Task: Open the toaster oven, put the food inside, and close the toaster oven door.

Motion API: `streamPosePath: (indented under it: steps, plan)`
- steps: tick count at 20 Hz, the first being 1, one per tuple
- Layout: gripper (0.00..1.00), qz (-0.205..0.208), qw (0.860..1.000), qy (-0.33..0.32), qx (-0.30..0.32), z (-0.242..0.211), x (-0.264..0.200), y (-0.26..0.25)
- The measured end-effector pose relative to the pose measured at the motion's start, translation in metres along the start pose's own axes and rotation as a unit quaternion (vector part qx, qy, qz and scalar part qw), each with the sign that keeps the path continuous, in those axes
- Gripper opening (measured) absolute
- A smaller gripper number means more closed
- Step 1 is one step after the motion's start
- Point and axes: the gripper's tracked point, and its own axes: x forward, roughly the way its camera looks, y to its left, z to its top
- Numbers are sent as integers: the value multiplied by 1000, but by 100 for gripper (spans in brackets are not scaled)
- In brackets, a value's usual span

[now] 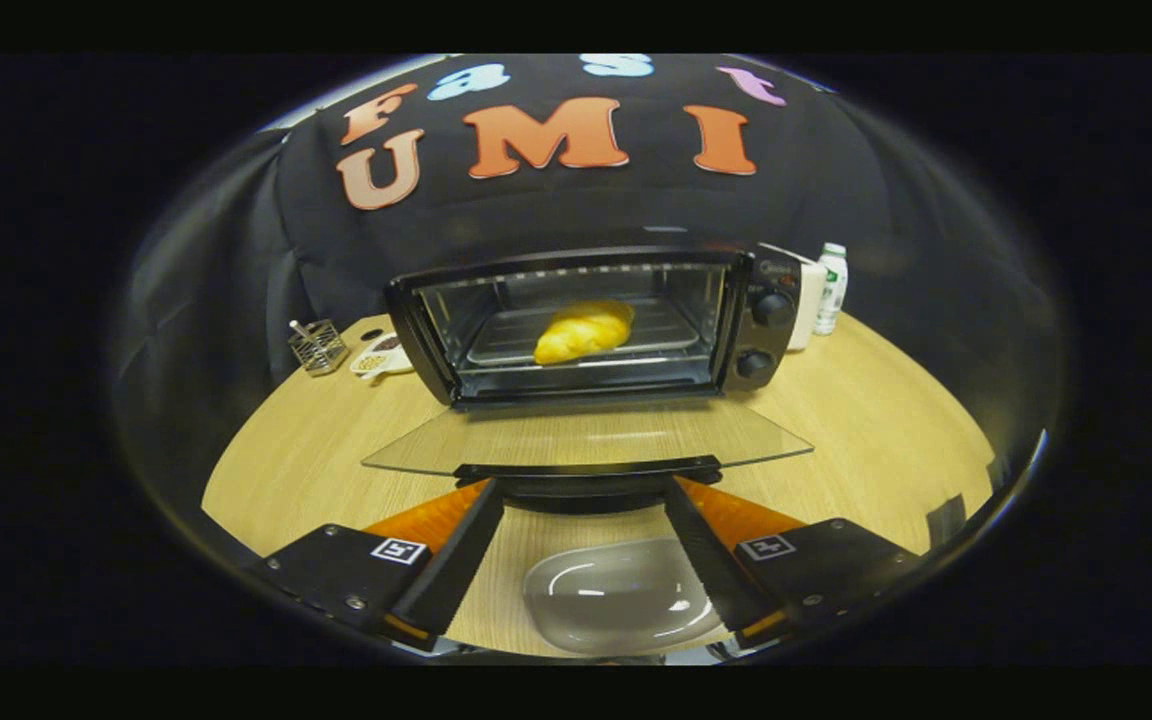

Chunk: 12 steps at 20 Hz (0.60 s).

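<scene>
One bread roll (pixel 583 331) lies crosswise inside the toaster oven (pixel 596 325), tongs (pixel 581 492) spread.

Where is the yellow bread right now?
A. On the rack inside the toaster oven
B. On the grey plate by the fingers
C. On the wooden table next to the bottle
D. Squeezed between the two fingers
A: the yellow bread lies on the rack inside the toaster oven, whose glass door hangs open, while the gripper is open at the door handle and the grey plate is bare.
</scene>
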Motion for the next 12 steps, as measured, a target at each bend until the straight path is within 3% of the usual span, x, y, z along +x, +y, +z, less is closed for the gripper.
streamPosePath:
  steps: [3,12]
  plan:
    - [98,-13,999,-27,-40,27,8,-6]
    - [100,-3,998,-56,-12,71,21,-8]
